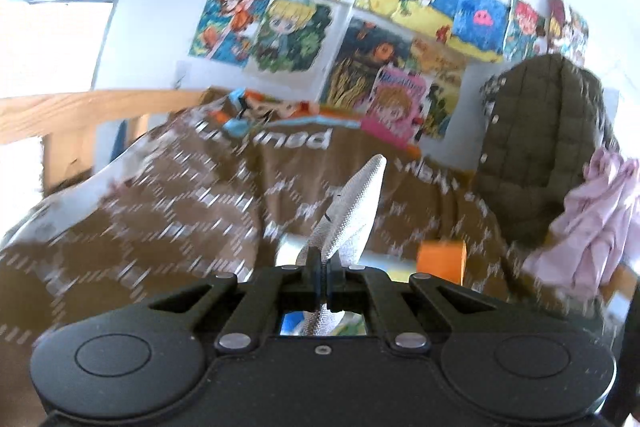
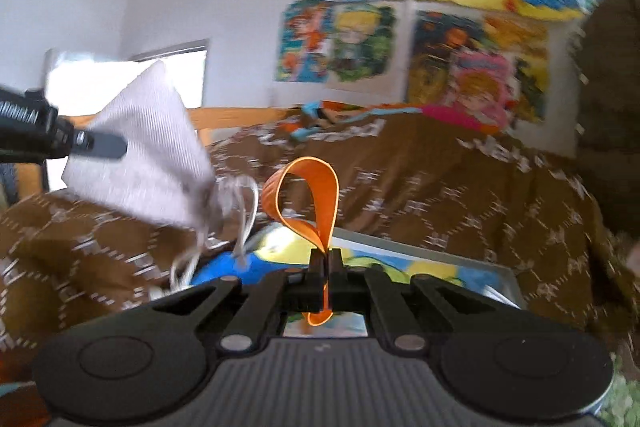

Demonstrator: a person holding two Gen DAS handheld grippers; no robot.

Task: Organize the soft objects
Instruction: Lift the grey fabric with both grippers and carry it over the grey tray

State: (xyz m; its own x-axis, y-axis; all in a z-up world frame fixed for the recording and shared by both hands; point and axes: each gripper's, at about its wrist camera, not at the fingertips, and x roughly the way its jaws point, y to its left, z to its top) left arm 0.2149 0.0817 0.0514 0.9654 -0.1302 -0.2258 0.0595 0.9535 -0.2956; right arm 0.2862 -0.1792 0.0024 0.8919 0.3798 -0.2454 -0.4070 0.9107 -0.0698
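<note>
Left claw [image 1: 321, 269] is clamped on a white cloth pouch [image 1: 352, 211], which sticks up between its fingers above the brown bedspread [image 1: 180, 195]. Right claw [image 2: 327, 267] is pinched on an orange strap [image 2: 316, 195], looped upward just beside the pouch's dangling drawstrings [image 2: 244, 219].

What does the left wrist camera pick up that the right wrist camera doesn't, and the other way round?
Only the left wrist view: a pink crumpled garment beside a quilted olive-green jacket, and the left gripper shut on the white ribbed cloth pouch seen edge-on.

Only the right wrist view: the right gripper shut on a looped orange strap, and the pouch's dangling white drawstrings.

Both: the brown patterned blanket, the colourful cartoon posters and the pouch.
</note>
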